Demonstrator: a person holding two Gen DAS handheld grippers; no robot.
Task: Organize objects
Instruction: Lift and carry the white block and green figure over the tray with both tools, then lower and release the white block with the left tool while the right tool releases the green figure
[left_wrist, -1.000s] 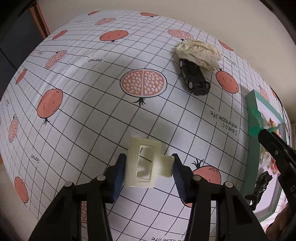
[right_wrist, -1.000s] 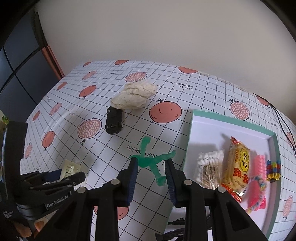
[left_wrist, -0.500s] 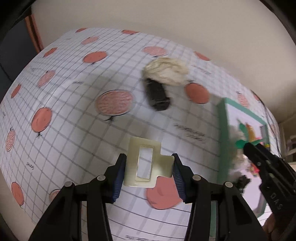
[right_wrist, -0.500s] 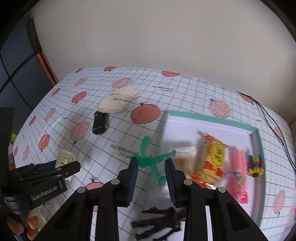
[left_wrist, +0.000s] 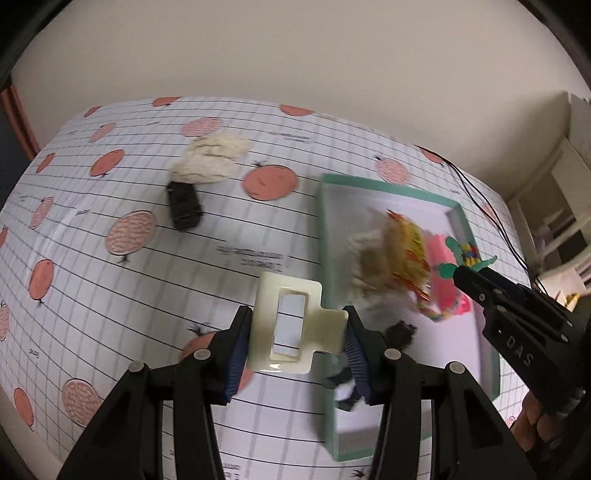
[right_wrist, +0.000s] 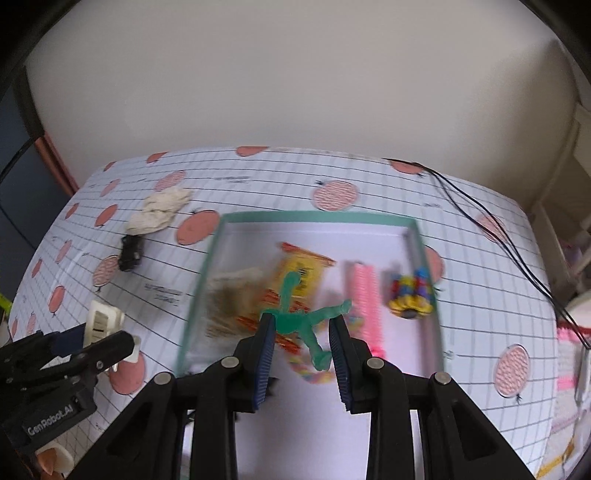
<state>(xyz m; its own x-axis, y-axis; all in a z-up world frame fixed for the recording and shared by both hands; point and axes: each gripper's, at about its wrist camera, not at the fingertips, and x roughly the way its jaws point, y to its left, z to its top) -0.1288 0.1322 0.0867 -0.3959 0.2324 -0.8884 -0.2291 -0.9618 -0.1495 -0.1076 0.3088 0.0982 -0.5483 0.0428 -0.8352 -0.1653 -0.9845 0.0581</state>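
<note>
Left gripper (left_wrist: 297, 332) clamps cream hair claw clip (left_wrist: 291, 328); teal tray (left_wrist: 388, 186) at 2 o'clock. Right gripper (right_wrist: 301, 343) pinches green figure (right_wrist: 303, 314) above tray, nearer.

Motion blur smears the tray's contents (right_wrist: 236, 299) (cotton swabs, perhaps), and a dark figure (left_wrist: 400, 332) sits half-hidden.
</note>
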